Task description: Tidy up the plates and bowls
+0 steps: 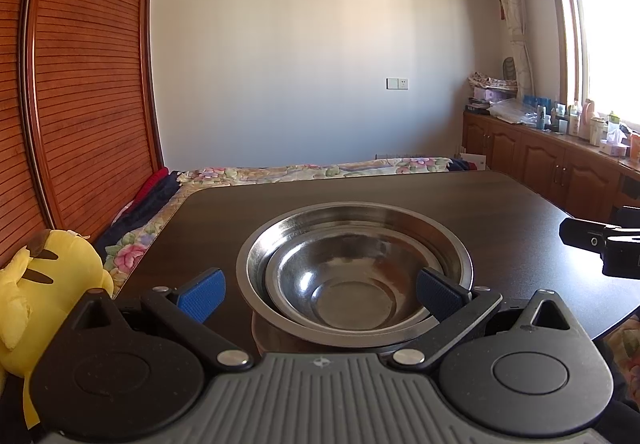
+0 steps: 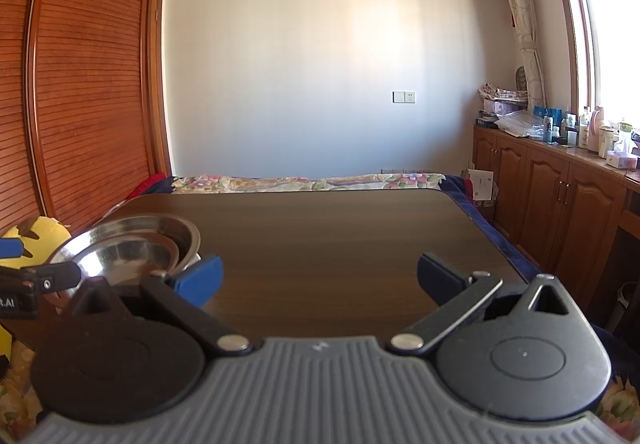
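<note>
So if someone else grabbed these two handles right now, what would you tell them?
Left hand-held gripper: open, holding nothing, its fingers on either side of the bowls' near rim.
Right hand-held gripper: open, empty, over bare table.
Things: a smaller steel bowl sits nested inside a larger steel bowl on the table's left side.
Done: the two bowls are stacked.
Left: no plates are in view; whether more remains cannot be told from here.

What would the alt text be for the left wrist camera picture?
Two shiny steel bowls, the smaller nested inside the larger, sit on a dark wooden table between the open blue-padded fingers of the left gripper. A yellow plush toy lies to the left.
</note>
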